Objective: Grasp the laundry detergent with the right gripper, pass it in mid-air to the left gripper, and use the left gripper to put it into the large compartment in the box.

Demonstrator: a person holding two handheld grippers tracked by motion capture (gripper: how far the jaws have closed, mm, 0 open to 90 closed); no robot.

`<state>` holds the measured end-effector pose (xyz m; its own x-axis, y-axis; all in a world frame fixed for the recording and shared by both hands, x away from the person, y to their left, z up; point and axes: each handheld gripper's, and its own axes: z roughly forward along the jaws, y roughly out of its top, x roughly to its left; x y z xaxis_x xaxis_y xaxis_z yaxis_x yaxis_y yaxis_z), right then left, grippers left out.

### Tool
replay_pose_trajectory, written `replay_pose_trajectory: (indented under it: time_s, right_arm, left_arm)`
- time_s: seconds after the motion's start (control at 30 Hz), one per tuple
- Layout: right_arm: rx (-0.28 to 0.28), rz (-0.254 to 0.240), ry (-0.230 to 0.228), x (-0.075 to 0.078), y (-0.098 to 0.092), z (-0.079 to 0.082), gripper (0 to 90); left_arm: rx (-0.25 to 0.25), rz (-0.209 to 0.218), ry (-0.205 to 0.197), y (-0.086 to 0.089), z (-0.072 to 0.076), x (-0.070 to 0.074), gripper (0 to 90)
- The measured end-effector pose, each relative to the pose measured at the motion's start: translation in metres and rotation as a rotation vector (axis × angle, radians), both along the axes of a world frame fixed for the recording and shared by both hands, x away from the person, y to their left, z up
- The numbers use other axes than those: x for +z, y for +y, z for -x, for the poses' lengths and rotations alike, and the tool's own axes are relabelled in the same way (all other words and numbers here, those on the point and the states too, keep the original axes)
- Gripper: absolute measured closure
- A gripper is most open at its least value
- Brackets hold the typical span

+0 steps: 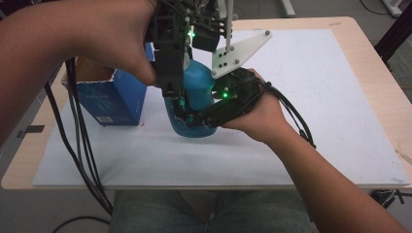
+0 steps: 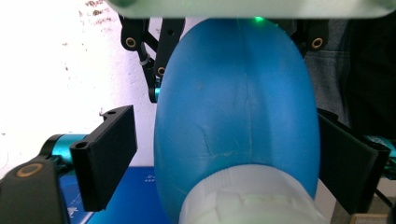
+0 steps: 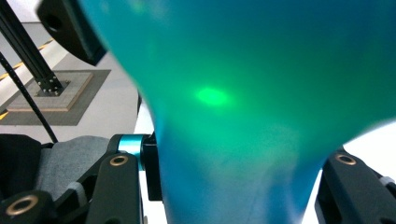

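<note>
A blue soft plastic bottle (image 1: 198, 83) stands tilted over the white mat, near the table's middle. My right gripper (image 1: 194, 120) comes in from the right and is shut on its lower, narrow part. In the right gripper view the bottle (image 3: 261, 93) bulges above that gripper (image 3: 238, 186), a black finger (image 3: 119, 186) on each side of the waist. My left gripper (image 1: 180, 99) reaches down from above. Its own view has the bottle's round body (image 2: 233, 102) and white neck (image 2: 252, 200) between the jaws of the left gripper (image 2: 226, 158). One pad (image 2: 109, 154) stands clear of the bottle, the other is right beside it.
A torn-open blue cardboard box (image 1: 114, 99) stands left of the bottle, close to the left hand. The white mat (image 1: 316, 97) covers most of the wooden table (image 1: 384, 73). Black cables (image 1: 80, 145) hang off the table's left front.
</note>
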<state>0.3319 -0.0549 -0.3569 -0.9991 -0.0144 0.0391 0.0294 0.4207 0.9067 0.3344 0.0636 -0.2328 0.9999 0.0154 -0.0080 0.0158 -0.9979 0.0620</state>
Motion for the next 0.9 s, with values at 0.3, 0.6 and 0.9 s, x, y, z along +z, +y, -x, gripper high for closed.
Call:
replay_pose_trajectory:
  time_s: [0.3, 0.6, 0.9]
  right_arm:
    - [-0.001, 0.000, 0.001, 0.0004, -0.0006, -0.0005, 46.4]
    - [-0.003, 0.002, 0.007, -0.0006, 0.0001, -0.0011, 46.4]
    - [0.000, 0.001, 0.007, -0.0013, 0.0009, -0.0014, 46.4]
  left_arm:
    - [-0.001, -0.007, 0.003, -0.0014, 0.0001, -0.0006, 18.1]
    - [0.003, -0.011, 0.005, -0.0016, -0.0011, -0.0015, 20.2]
    - [-0.003, -0.021, 0.010, -0.0043, -0.0023, -0.0027, 25.6]
